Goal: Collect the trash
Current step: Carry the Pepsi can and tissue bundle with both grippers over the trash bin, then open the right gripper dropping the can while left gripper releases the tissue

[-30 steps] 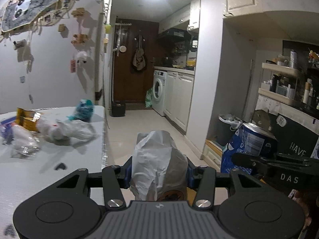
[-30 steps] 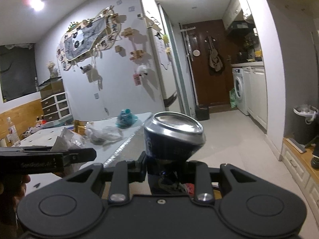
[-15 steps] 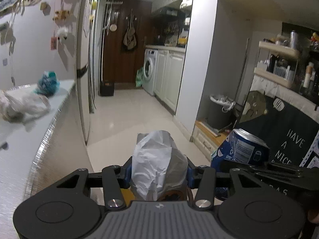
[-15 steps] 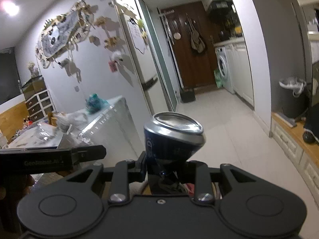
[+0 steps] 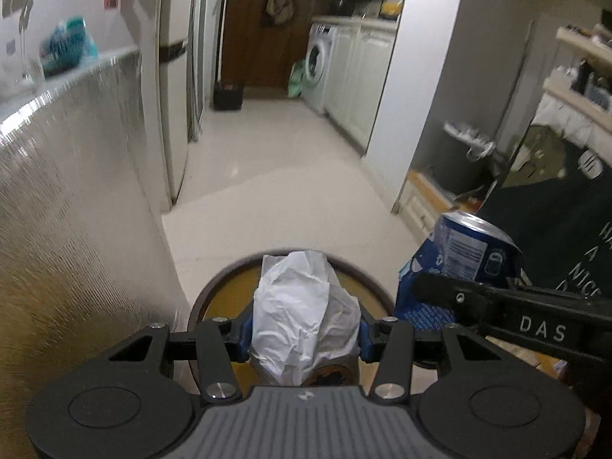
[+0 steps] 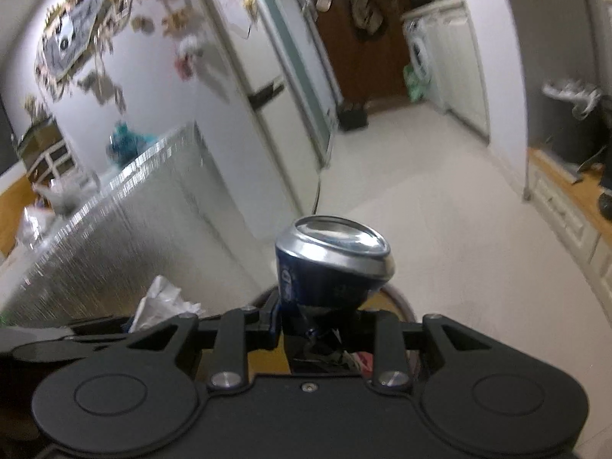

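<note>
My left gripper (image 5: 304, 334) is shut on a crumpled white wrapper (image 5: 302, 313), held over a round bin with a dark rim (image 5: 225, 277) and a yellow-brown inside. My right gripper (image 6: 325, 329) is shut on a dented blue drink can (image 6: 329, 267), its silver top facing up; the bin's rim (image 6: 401, 300) shows just beyond it. In the left wrist view the blue can (image 5: 466, 256) and the right gripper's black body sit close on the right. In the right wrist view the white wrapper (image 6: 160, 302) shows at lower left.
A silver foil-covered counter (image 5: 65, 199) rises at the left, with a teal bag (image 5: 69, 44) and other litter (image 6: 65, 195) on top. A fridge (image 5: 172, 88) stands behind it. White floor (image 5: 275, 176) runs toward a washing machine (image 5: 319, 67). A dark lined bin (image 6: 570, 114) stands at the right.
Both grippers have sunk and tilted downward, from above the countertop to beside its foil-covered side. The round bin has come into view below them. Wrapper and can are still held.
</note>
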Motion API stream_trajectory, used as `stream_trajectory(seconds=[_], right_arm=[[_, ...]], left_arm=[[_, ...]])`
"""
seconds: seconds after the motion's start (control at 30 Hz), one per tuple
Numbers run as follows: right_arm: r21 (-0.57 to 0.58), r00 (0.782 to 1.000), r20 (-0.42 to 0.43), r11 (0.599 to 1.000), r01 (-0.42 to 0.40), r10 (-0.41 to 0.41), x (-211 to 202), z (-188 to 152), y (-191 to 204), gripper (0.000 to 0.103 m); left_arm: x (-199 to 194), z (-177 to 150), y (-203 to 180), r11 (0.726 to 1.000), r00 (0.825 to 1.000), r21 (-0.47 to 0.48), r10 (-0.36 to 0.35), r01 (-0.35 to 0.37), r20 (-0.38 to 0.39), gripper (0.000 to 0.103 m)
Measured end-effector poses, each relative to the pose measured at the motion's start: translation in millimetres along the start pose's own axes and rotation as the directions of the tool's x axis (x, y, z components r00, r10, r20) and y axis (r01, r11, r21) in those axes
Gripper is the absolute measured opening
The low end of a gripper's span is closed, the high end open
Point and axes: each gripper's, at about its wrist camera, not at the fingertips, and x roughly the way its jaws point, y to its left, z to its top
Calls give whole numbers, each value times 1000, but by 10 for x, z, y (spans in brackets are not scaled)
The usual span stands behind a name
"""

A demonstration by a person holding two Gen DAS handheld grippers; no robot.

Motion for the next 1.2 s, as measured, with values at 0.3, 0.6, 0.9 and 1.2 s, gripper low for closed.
stream_trajectory(seconds=[0.3,0.6,0.9,1.2], right_arm=[[22,982,-187,1000,-10,14,835,-156,-199,30],[-18,946,-320,999,38,-42,1403,-214,-243,30],[-69,930,-365,997,19,-43,1594,-201,-166,31],[-67,923,-381,998,22,-46,1640,-191,-198,36]], left_arm=[[662,-107,192,999,992,3,44,-44,-116,50],[1072,-242,366,998,979,24,66,-62,-192,50],[1205,-347,408,996,974,66,72,-59,-216,51],[1281,-416,391,996,973,86,51,-32,-225,51]])
